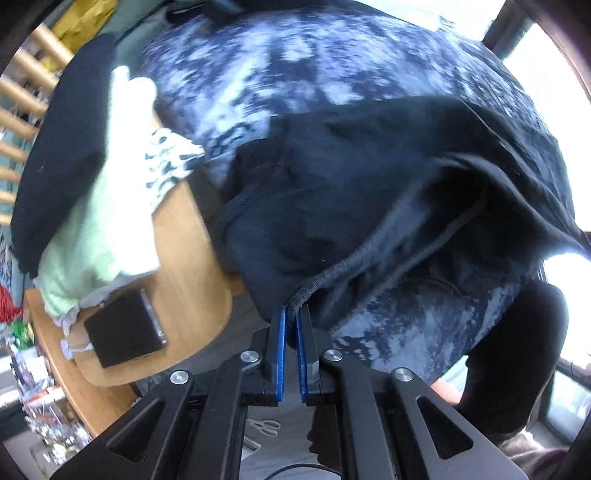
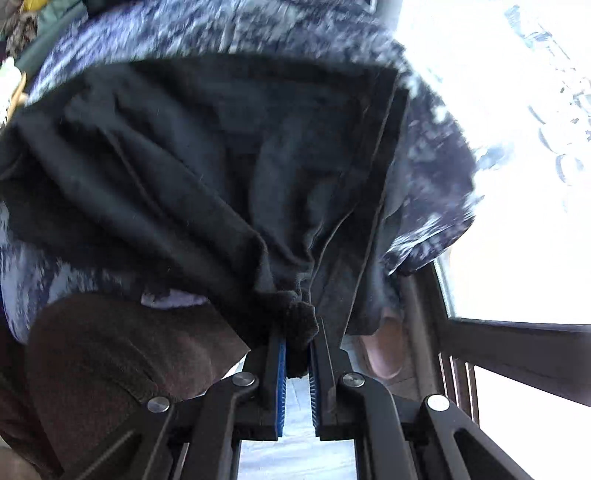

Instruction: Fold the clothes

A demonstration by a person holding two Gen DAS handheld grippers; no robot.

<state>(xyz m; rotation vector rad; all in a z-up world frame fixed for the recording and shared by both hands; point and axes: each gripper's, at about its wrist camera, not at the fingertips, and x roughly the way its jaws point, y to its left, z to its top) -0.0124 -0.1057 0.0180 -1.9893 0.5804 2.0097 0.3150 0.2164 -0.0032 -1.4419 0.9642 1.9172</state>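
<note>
In the left wrist view, your left gripper (image 1: 290, 314) pinches the ribbed hem of the black garment (image 1: 351, 206), which hangs over the mottled blue blanket (image 1: 295, 74) beside the wooden table (image 1: 184, 236). In the right wrist view, your right gripper (image 2: 297, 332) clamps another bunched edge; keep both edges level while you lay it down.

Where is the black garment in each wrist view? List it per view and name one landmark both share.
Left wrist: the black garment fills the centre right, its ribbed edge pinched in the left gripper.
Right wrist: it spans centre and left, bunched in the right gripper.
Shared landmark: the blue-and-white mottled cover beneath.
</note>
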